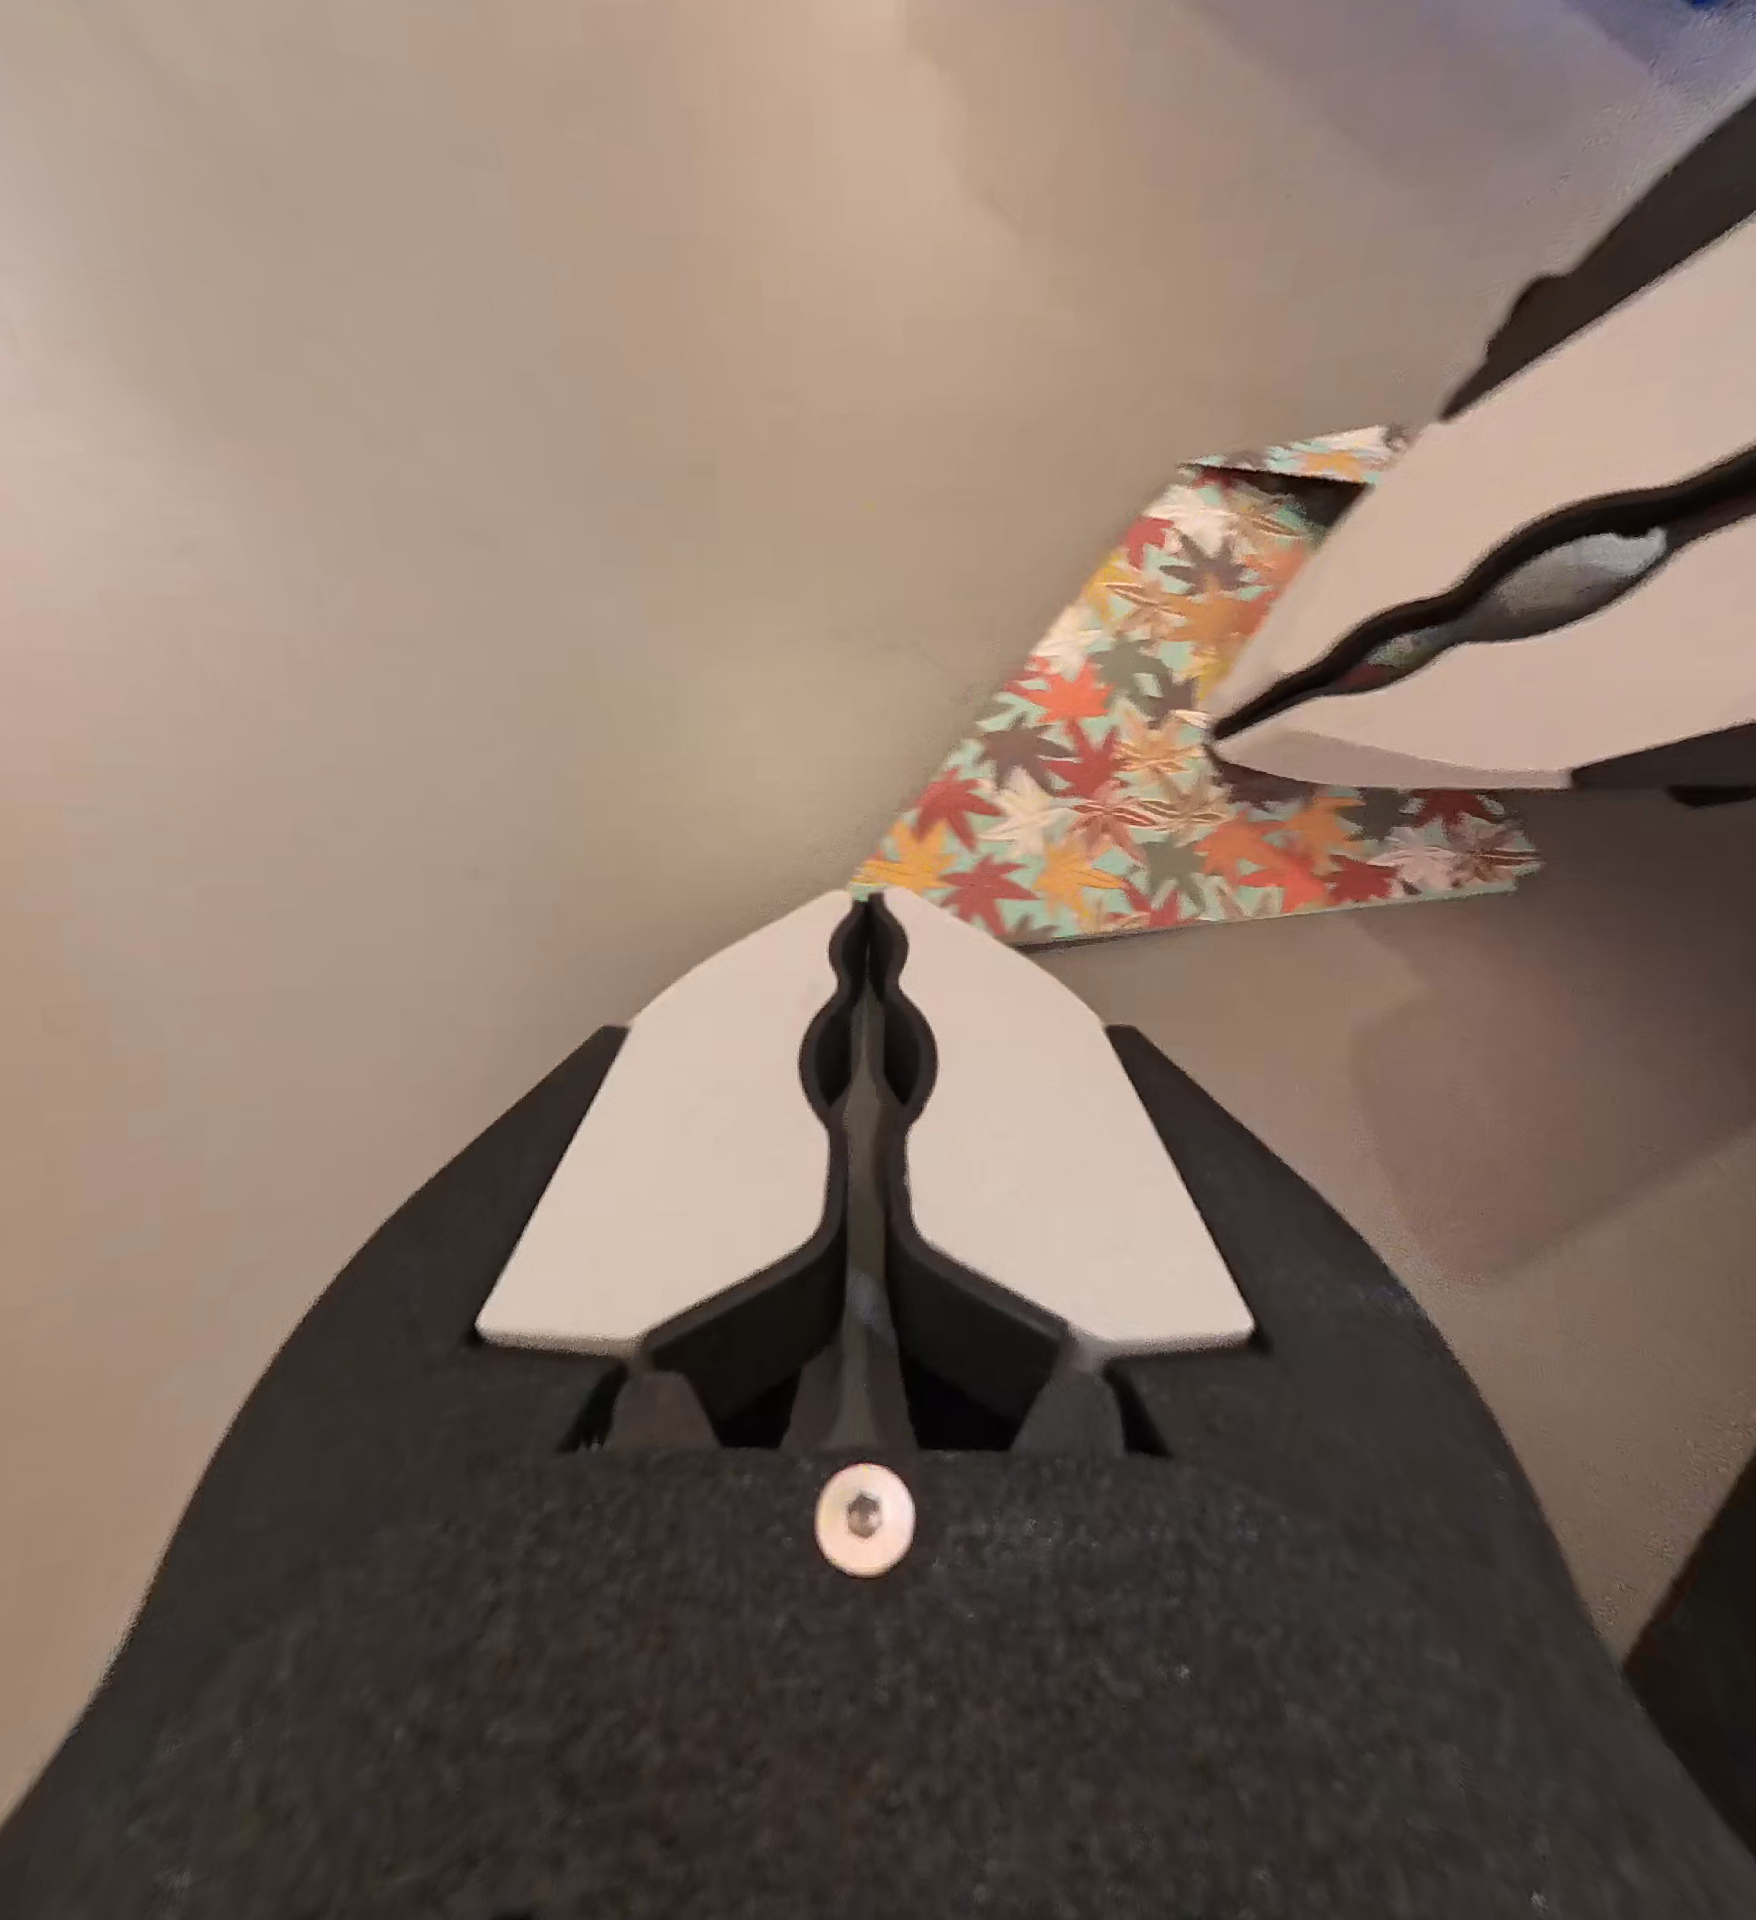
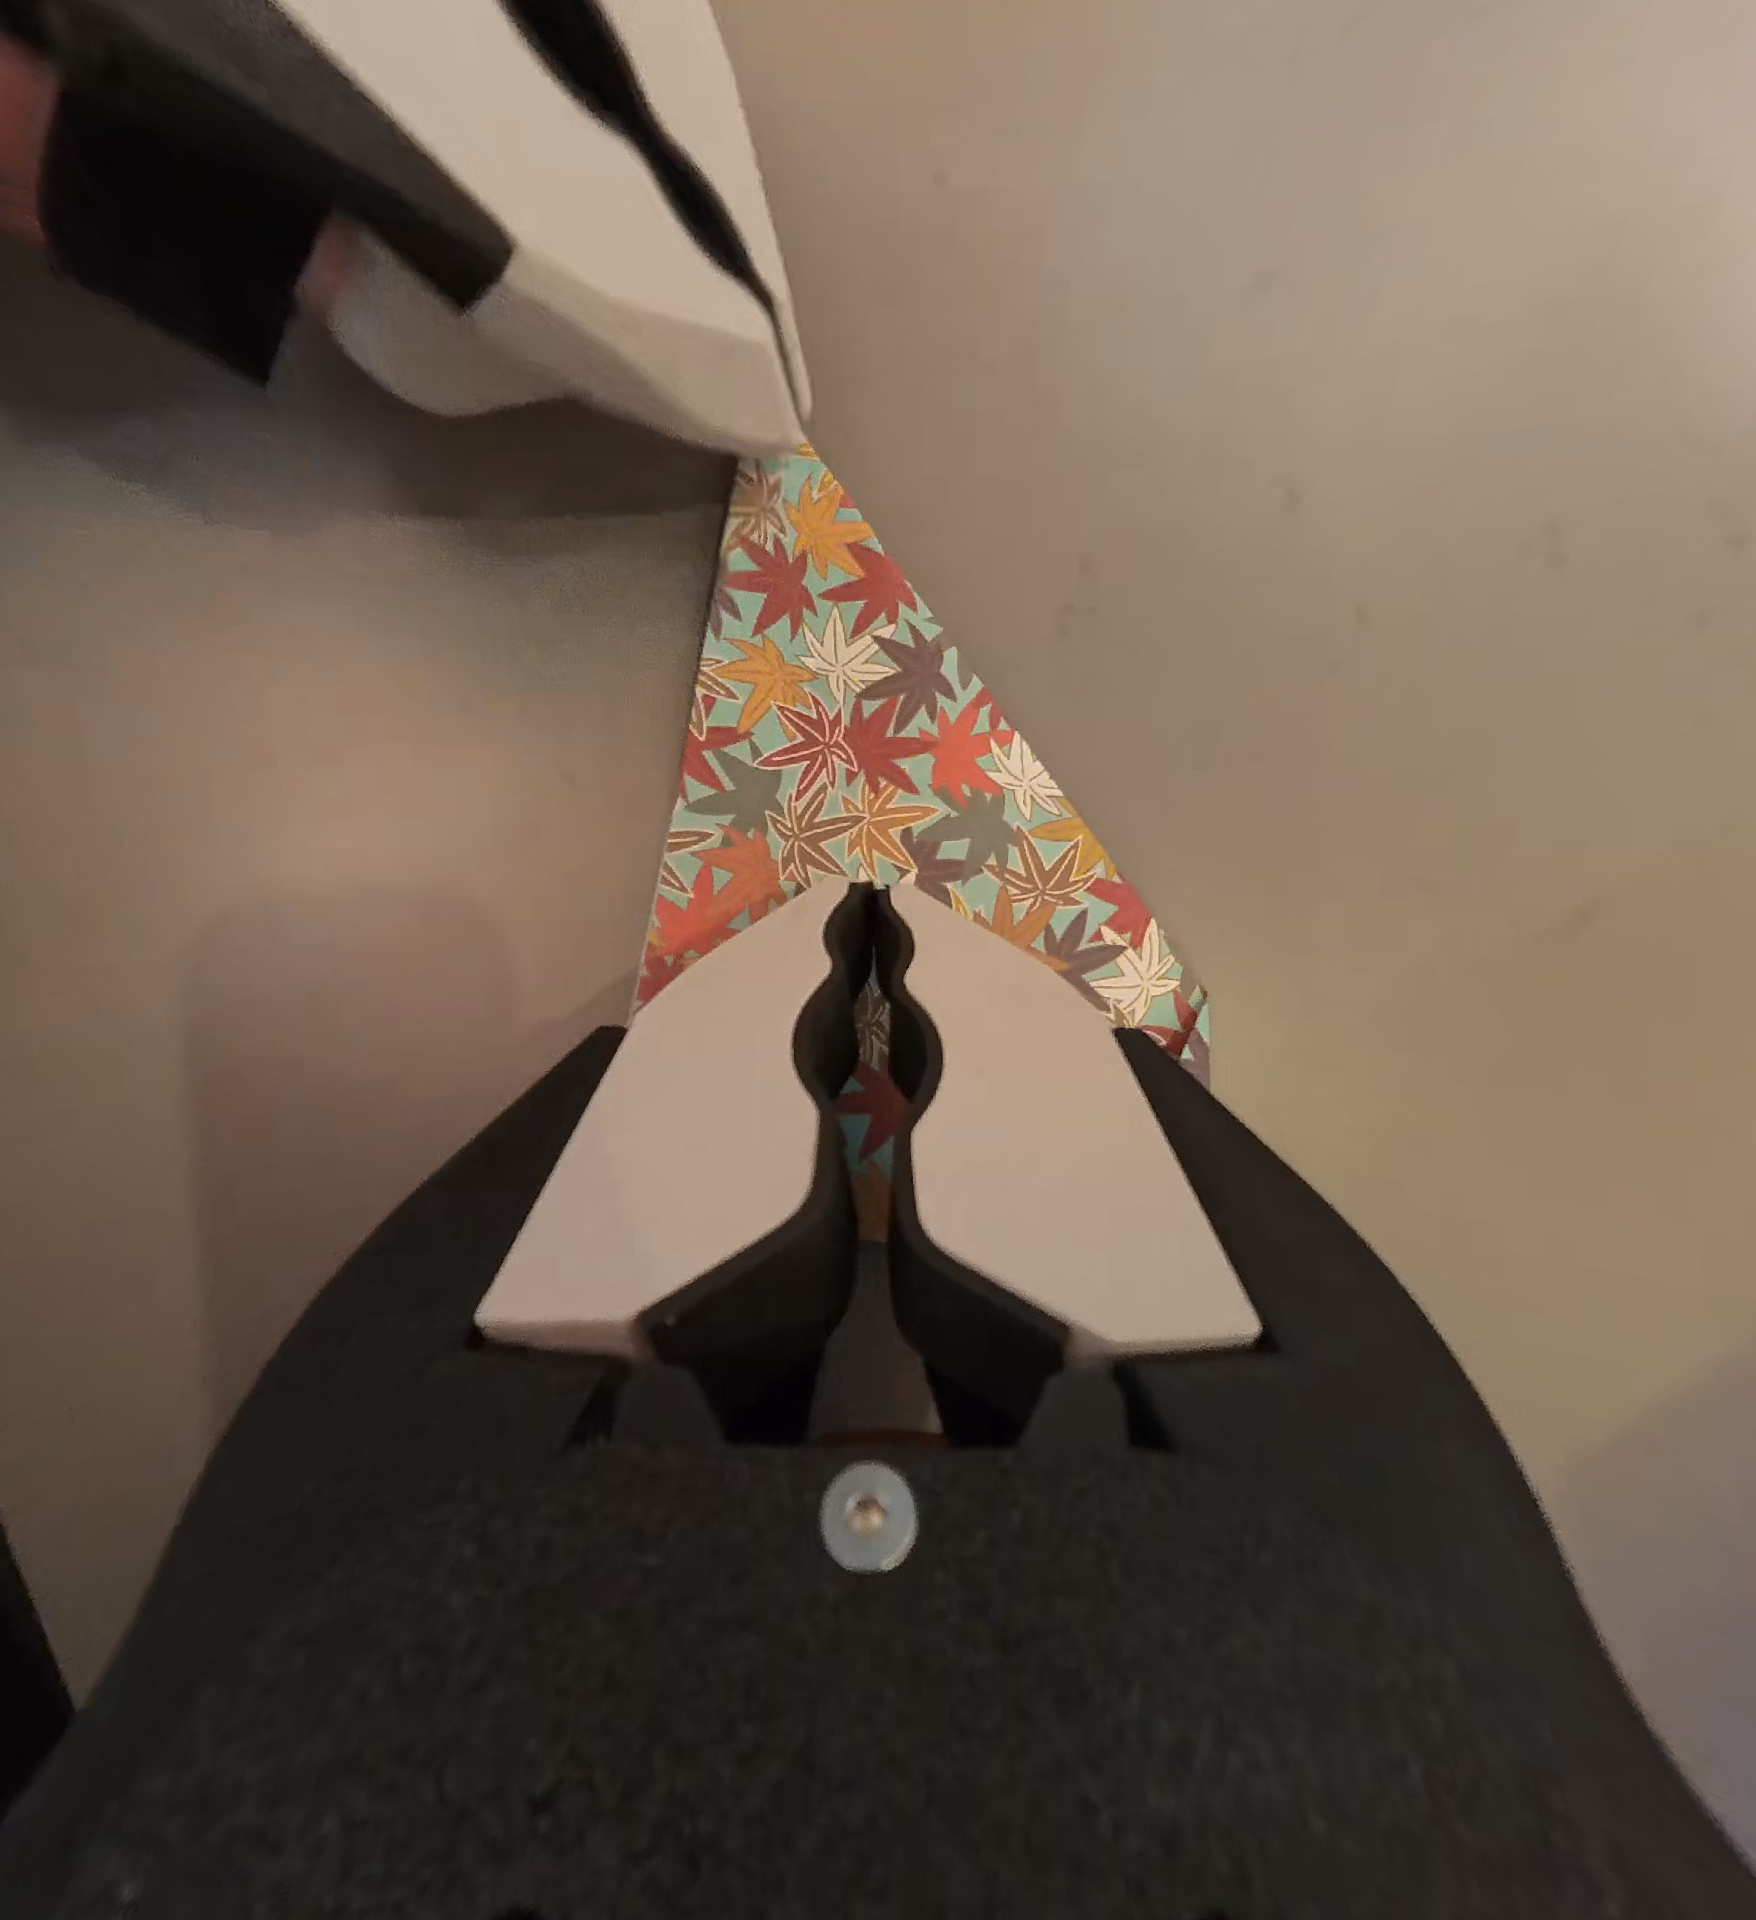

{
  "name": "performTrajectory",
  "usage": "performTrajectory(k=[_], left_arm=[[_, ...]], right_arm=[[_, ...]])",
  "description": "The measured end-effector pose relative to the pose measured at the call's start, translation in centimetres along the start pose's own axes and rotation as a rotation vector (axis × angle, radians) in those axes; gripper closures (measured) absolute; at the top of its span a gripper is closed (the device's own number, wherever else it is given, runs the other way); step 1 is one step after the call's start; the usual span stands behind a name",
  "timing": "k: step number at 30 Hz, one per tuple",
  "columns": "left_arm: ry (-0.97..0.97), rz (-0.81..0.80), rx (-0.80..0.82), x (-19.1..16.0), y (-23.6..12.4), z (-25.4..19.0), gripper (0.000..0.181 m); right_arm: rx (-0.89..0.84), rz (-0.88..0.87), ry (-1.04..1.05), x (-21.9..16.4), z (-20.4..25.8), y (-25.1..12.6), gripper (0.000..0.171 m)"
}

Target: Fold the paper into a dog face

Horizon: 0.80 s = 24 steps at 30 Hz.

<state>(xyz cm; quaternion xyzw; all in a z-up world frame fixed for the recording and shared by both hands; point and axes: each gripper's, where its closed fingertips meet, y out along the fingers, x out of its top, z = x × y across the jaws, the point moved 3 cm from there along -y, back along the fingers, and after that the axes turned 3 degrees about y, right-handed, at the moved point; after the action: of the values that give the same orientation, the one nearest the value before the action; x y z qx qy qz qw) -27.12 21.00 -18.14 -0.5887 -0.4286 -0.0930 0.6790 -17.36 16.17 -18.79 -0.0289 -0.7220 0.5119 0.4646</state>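
Note:
The paper (image 1: 1082, 769) is printed with autumn leaves on teal and lies folded into a narrow triangle on the beige table (image 1: 438, 520). My left gripper (image 1: 869, 906) is shut, with its tips at the paper's near pointed corner; I cannot tell if it pinches that corner. My right gripper (image 1: 1222, 727) comes in from the right, shut, with its tips resting on the middle of the paper. In the right wrist view the right gripper (image 2: 869, 891) is shut above the paper (image 2: 832, 707), which shows through the gap behind its tips. The left gripper (image 2: 799, 421) touches the far corner.
The table (image 2: 1373, 520) is plain beige all around the paper. A dark area beyond the table edge (image 1: 1736, 1558) shows at the lower right of the left wrist view. A gloved hand (image 2: 126, 208) holds the left gripper at the upper left. Tip to tip, the grippers are about 8 centimeters apart.

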Motion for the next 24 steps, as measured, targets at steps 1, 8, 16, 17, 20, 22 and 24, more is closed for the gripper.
performTrajectory(k=[1,8,16,17,20,22,24], left_arm=[[-0.009,0.003,-0.004,-0.1,0.0,0.4,0.181],[0.040,0.045,0.003,-0.2,0.6,0.2,0.181],[0.009,0.033,-0.029,-0.2,0.6,0.3,0.181],[0.004,0.030,-0.032,-0.1,0.6,0.3,0.181],[0.001,0.028,-0.038,-0.1,0.7,0.3,0.181],[0.000,0.028,-0.041,-0.1,0.7,0.3,0.181],[-0.001,0.029,-0.045,-0.1,0.7,0.3,0.181]], right_arm=[[0.003,0.004,-0.001,0.0,0.0,0.0,0.171],[0.038,-0.072,-0.019,3.5,0.4,0.1,0.168],[0.053,-0.027,-0.075,3.3,0.4,2.7,0.160],[0.052,-0.028,-0.081,3.4,0.4,2.7,0.160],[0.032,-0.011,-0.125,3.6,0.4,2.4,0.154],[0.064,-0.026,-0.123,3.9,0.7,2.3,0.152],[0.075,-0.002,-0.115,3.6,0.8,2.7,0.152]])
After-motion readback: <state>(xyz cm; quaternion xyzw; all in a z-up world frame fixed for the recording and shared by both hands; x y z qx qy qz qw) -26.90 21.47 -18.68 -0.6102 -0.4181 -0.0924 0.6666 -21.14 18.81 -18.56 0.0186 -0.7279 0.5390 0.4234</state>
